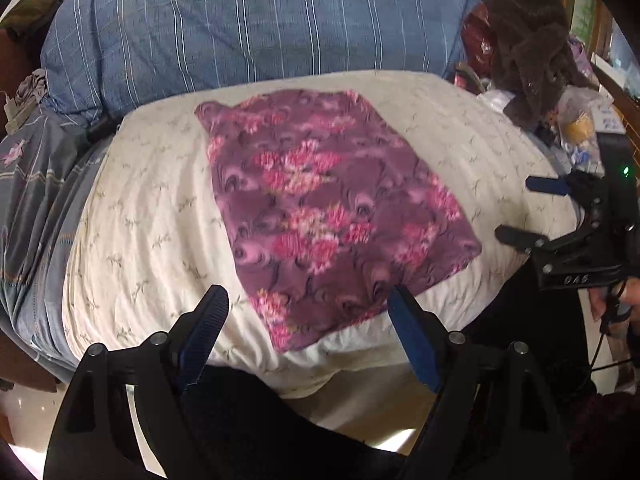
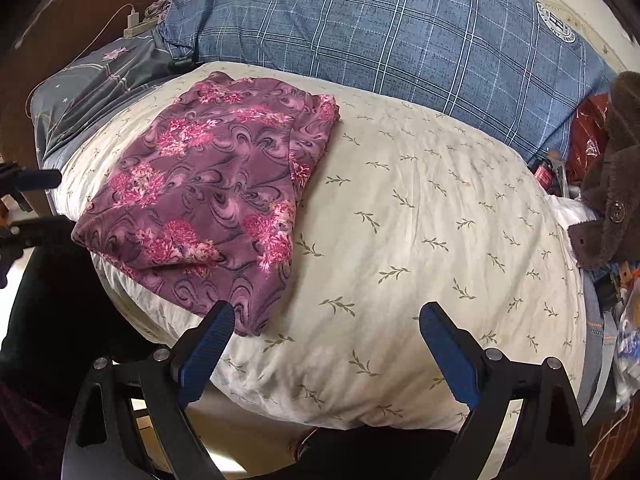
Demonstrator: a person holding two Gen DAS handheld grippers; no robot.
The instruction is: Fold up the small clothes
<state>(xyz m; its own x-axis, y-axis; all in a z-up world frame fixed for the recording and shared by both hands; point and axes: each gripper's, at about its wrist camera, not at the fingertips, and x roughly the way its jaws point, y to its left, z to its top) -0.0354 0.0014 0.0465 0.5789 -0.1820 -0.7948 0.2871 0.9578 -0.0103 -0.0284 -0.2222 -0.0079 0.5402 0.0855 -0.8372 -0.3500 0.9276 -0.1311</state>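
So the purple floral garment [image 2: 208, 204] is lying flat on the cream leaf-print pillow [image 2: 420, 240], already folded into a rough rectangle as far as I can tell. In the right wrist view there's a doubled layer along its right edge, and it sits toward the left half of the pillow with one corner drooping a bit over the near edge. I'm guessing it's on the pillow because that's the only smooth, raised spot on this bed.

My left gripper [image 1: 308, 312] hangs just over the garment's near edge, jaws spread wide, holding nothing. My right gripper [image 2: 326, 328] is also wide open and empty, above bare pillow just beside the garment's near corner. Neither one touches the fabric, so I'd say this fold is done or I'm lining up another one.

Behind the pillow is a blue plaid duvet [image 2: 400, 40], and off to the right there's a brown fuzzy garment [image 1: 528, 40] on a clutter pile. Possibly next in line.
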